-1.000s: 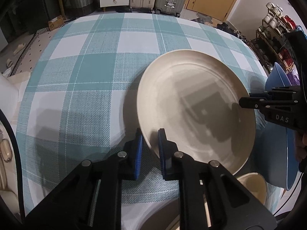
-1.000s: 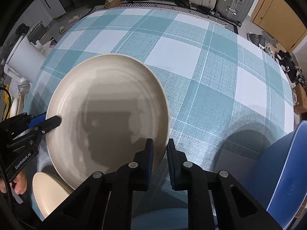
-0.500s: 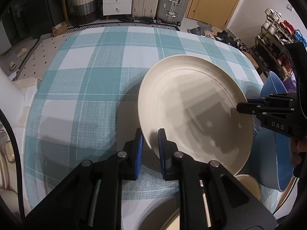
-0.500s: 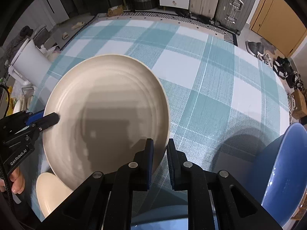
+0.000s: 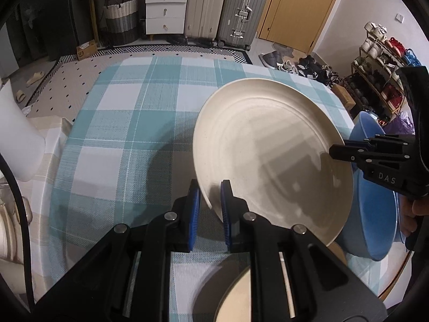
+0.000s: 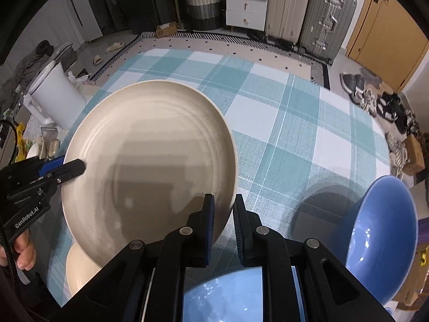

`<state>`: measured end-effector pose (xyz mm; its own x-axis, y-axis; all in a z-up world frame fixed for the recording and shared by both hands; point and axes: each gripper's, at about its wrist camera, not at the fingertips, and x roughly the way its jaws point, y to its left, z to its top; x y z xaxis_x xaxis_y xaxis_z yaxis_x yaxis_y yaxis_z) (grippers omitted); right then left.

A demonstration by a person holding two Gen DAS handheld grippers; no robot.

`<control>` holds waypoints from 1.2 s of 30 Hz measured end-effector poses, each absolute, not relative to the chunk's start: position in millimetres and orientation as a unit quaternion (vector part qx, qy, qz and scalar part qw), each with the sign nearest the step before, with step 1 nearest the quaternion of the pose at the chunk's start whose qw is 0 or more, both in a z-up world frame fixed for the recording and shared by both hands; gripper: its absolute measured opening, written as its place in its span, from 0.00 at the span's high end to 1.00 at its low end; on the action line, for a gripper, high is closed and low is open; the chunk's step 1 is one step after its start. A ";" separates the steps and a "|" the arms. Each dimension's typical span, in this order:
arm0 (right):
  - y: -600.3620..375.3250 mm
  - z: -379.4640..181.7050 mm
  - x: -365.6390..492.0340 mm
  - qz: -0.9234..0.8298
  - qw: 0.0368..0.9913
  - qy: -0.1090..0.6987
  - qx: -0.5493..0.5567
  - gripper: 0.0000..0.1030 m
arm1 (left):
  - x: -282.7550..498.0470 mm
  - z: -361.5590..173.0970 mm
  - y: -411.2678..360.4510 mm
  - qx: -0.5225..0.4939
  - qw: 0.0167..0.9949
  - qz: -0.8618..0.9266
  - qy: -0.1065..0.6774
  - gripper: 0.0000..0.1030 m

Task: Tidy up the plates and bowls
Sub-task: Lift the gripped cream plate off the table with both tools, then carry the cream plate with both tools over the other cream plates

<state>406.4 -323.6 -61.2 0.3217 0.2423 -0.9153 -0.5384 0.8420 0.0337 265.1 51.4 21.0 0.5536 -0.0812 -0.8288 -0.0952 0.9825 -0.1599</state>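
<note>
cream plate held over the checked table

we clamp the cream plate (image 5: 270, 155) at opposite rims with the left gripper (image 5: 210, 201) and right gripper (image 6: 224, 214). blue bowls (image 6: 380, 238) crowd its right, a small cream dish (image 6: 80, 271) lies beneath. the tablecloth (image 6: 295, 123) beyond lies open. the plate has risen since a second ago

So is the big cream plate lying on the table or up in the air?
Up in the air. The cream plate is tilted, pinched at opposite edges by the left gripper and right gripper.
</note>
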 end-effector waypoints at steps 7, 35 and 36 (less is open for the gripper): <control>-326.5 -37.3 384.1 0.247 0.812 0.511 -0.136 0.86 | 239.5 46.2 48.3 -0.090 0.885 0.007 0.457 0.88; -344.7 12.1 280.4 0.268 0.840 0.458 -0.117 0.86 | 134.7 100.9 30.7 -0.078 0.901 0.006 0.426 0.88; -345.3 12.4 277.3 0.268 0.840 0.456 -0.117 0.86 | 132.1 101.8 30.3 -0.076 0.902 0.006 0.425 0.88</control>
